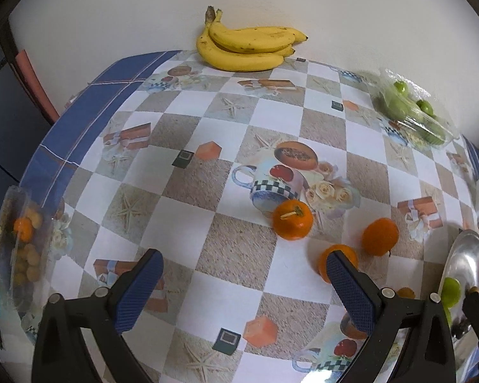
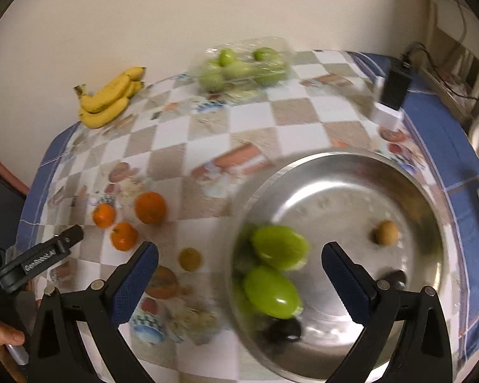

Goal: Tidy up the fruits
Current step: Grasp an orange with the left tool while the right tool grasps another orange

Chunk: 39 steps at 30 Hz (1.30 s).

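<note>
Three oranges [image 1: 292,219] lie loose on the patterned tablecloth; the nearest orange [image 1: 335,257] is partly behind a finger of my open left gripper [image 1: 244,276], which holds nothing. In the right wrist view the same oranges [image 2: 150,207] sit at left. My right gripper [image 2: 239,266] is open over the near rim of a steel bowl [image 2: 351,191], above two green fruits [image 2: 279,247] inside it. A small brownish fruit [image 2: 385,232] and dark fruits [image 2: 284,328] also lie in the bowl. A small yellow fruit [image 2: 190,258] rests on the cloth beside the bowl.
A banana bunch [image 1: 249,46] lies at the far edge against the wall. A clear pack of green fruits [image 1: 412,111] sits far right. A clear tray of small fruits [image 1: 19,239] stands at the left table edge. A black box [image 2: 396,87] stands on a white block.
</note>
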### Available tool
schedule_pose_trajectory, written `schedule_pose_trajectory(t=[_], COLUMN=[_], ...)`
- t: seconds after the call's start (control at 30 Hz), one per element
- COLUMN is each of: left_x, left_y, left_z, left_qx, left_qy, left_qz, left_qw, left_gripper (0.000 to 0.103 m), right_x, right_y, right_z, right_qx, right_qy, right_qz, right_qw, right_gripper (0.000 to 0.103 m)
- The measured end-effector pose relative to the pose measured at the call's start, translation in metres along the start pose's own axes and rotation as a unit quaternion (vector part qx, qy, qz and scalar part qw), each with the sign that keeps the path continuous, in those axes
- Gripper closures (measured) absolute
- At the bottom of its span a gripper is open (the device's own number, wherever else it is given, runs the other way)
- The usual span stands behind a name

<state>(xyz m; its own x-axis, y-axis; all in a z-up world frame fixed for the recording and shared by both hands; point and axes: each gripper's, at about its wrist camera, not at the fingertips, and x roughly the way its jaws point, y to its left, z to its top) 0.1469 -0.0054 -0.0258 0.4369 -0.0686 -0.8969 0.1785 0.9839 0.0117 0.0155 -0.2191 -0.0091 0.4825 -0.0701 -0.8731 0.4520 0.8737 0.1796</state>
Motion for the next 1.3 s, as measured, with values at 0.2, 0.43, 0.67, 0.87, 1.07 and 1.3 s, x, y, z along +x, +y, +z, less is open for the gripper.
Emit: schedule_pose_trajectory(t=[0.2, 0.43, 0.67, 0.87, 1.07, 1.3], left_x=[0.010, 0.016, 0.027, 0.042, 0.058, 0.069], left_y=[0.020, 0.029, 0.014, -0.002, -0.011, -0.015], left_z=[0.010, 0.025, 0.033, 0.034, 0.033, 0.033], left_qx=[-0.030, -0.050, -0.028, -0.021, -0.026, -0.036], left_qy=[0.000, -0.017, -0.017, 0.000, 0.028, 0.046], left_qz=[-0.036, -0.061, -0.078, -0.088, -0.103, -0.114], left_qw=[0.9989, 0.9967, 0.9964, 0.9959, 0.9939, 0.9918], left_gripper=[0.000, 0.000, 0.000, 0.001, 0.022, 0.050], right_x=[0.016, 0.038, 0.063, 0.076, 0.088, 0.099], right_y=[0.027, 0.055, 0.067, 0.071, 0.076, 0.078], right_z=[0.005, 0.018, 0.025, 0.025, 0.026, 0.026], right_qx=[-0.016, -0.041, -0.043, -0.050, -0.053, -0.050], right_qy=[0.015, 0.025, 0.039, 0.041, 0.047, 0.053], right_qz=[0.023, 0.033, 0.040, 0.038, 0.043, 0.046], right_qw=[0.999, 0.998, 0.998, 0.997, 0.997, 0.996], right_gripper=[0.001, 0.001, 0.001, 0.003, 0.026, 0.034])
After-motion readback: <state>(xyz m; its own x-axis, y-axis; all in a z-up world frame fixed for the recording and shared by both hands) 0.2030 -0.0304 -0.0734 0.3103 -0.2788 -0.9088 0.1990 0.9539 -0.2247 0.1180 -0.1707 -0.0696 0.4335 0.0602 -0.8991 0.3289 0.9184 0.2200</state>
